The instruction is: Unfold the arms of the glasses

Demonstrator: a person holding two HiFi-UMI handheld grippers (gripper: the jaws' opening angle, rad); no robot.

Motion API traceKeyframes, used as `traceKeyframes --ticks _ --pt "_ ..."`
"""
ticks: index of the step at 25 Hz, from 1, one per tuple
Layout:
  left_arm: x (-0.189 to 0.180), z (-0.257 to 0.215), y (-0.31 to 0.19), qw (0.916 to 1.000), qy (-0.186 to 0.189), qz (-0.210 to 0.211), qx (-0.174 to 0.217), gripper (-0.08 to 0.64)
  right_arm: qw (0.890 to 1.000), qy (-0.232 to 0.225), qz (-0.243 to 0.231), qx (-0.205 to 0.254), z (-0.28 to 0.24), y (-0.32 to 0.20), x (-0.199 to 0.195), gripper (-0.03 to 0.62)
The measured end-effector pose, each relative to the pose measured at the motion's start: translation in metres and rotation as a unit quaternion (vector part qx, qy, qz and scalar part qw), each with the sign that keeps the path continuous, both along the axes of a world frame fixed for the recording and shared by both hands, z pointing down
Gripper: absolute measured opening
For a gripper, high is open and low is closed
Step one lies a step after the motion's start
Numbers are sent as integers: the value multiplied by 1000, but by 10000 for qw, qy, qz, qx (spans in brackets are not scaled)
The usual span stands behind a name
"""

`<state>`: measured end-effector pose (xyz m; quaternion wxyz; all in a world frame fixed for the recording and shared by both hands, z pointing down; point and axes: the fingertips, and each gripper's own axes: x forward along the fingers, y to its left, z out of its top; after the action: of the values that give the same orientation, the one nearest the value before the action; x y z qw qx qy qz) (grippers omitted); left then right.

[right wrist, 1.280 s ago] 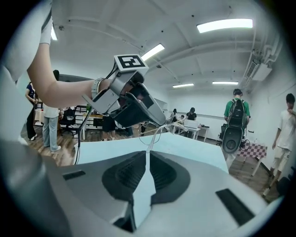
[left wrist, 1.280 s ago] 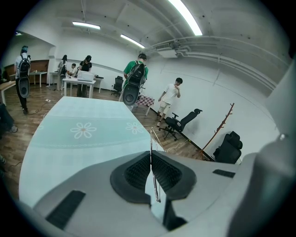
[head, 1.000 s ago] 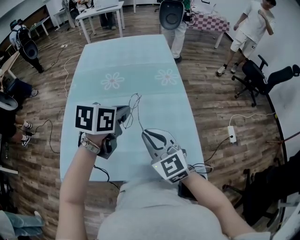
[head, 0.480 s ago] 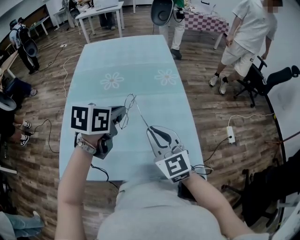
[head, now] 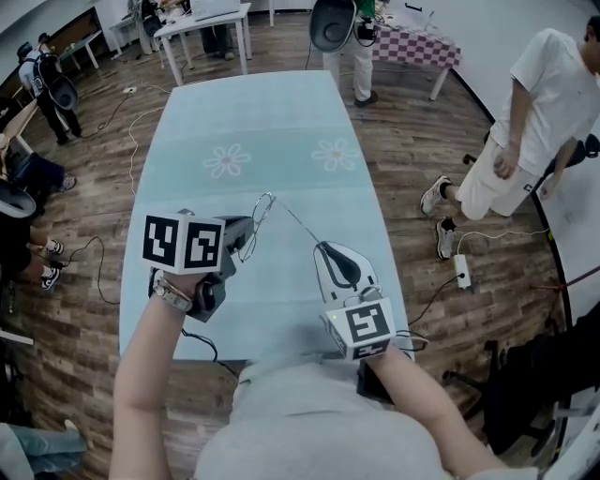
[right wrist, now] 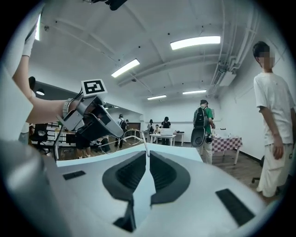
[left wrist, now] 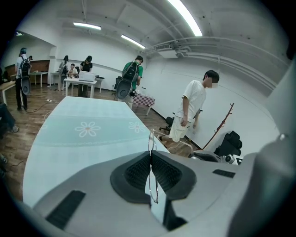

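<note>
Thin wire-rimmed glasses [head: 261,208] hang above the pale blue table [head: 253,122]. My left gripper [head: 249,230] is shut on the frame; in the left gripper view its pads pinch a lens rim [left wrist: 151,139] on edge. My right gripper [head: 323,247] is shut on the tip of one arm [head: 300,225], which runs as a straight thin line from the frame to its jaws. In the right gripper view the arm [right wrist: 144,143] leads from the right gripper [right wrist: 147,159] to the lenses [right wrist: 122,136] and to the left gripper [right wrist: 95,118].
The tablecloth carries two flower prints [head: 225,161]. A person in white [head: 534,122] stands on the wooden floor to the right, near a power strip [head: 462,269]. Another person with a backpack [head: 333,23] stands at the far end.
My right gripper has moved right and away from the frame, and the arm has swung out from the frame into a straight line. My left gripper stayed put. The person in white walked closer.
</note>
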<state>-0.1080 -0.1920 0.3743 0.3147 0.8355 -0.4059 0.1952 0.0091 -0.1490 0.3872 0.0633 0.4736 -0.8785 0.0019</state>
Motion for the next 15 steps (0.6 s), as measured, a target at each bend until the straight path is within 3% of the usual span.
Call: traceKeyframes --ticks 5,15 --pt "3 0 8 9999 -1 137 0 15 9983 -348 420 -224 3 -9 19 31" --pt "6 -2 18 9990 -13 437 -26 17 9954 -566 657 -417 5 -21 30 39"
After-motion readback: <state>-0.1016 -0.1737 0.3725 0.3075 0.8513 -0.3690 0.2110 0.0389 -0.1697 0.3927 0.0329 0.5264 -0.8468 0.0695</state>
